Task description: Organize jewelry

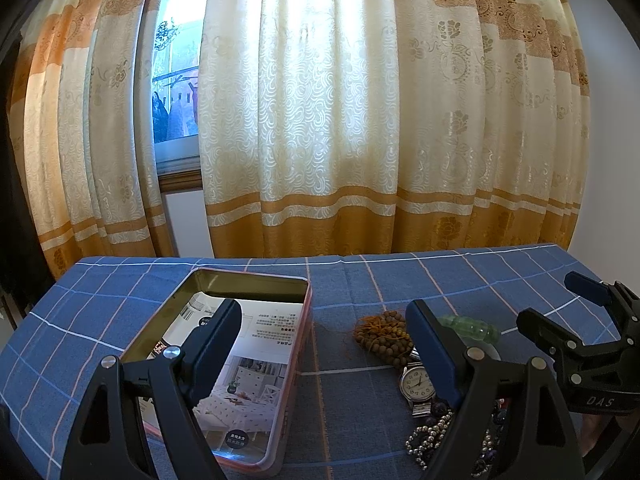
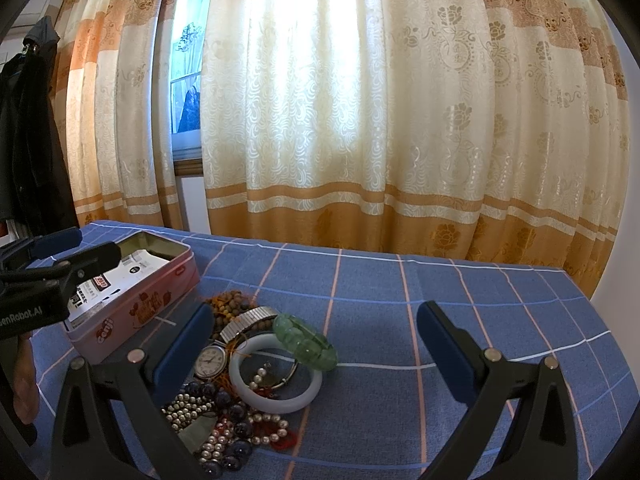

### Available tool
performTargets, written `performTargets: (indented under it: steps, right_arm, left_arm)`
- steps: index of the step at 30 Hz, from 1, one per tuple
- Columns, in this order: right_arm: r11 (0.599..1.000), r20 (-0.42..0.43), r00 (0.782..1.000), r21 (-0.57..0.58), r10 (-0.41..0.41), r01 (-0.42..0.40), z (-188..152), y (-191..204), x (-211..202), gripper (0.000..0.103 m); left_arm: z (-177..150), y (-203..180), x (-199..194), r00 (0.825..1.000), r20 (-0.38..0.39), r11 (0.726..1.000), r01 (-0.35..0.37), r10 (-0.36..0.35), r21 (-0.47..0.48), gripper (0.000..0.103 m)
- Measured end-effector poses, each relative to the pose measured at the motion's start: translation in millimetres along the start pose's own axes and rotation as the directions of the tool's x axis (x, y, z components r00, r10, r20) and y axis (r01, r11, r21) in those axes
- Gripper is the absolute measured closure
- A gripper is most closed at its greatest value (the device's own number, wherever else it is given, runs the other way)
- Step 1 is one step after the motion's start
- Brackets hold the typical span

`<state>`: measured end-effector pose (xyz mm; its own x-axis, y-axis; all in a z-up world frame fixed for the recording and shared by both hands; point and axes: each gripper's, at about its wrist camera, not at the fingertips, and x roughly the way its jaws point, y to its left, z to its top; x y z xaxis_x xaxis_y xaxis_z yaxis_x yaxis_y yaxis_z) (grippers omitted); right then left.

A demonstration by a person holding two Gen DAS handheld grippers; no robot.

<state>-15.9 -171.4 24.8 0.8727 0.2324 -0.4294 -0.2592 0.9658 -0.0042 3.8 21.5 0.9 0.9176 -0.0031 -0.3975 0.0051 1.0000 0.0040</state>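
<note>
An open pink tin box [image 1: 298, 364] with a printed paper inside lies on the blue checked tablecloth [image 1: 352, 408]; it also shows in the right wrist view [image 2: 132, 312]. A jewelry pile lies to its right: a wristwatch [image 2: 210, 358], a white bangle [image 2: 276, 402], a green bead bracelet [image 2: 304, 342], brown wooden beads [image 1: 384, 334], and silver and dark bead strands [image 2: 208, 404]. My left gripper [image 1: 324, 332] is open and empty, between box and pile. My right gripper [image 2: 316, 336] is open and empty, just above the pile.
Cream and orange curtains [image 1: 340, 120] hang close behind the table's far edge. A window gap [image 1: 176, 80] shows at the left. Dark clothing [image 2: 32, 128] hangs at the far left. The right half of the tablecloth [image 2: 480, 300] has nothing on it.
</note>
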Motion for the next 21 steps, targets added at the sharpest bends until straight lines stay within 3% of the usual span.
performTargets:
  steps: [21]
  right_arm:
    - [1.000, -0.021, 1.000, -0.006, -0.015, 0.015, -7.6, 0.8, 6.8, 0.000]
  left_arm:
    - [-2.4, 5.0, 5.7, 1.000, -0.023, 1.000, -0.010, 0.009, -0.008, 0.019]
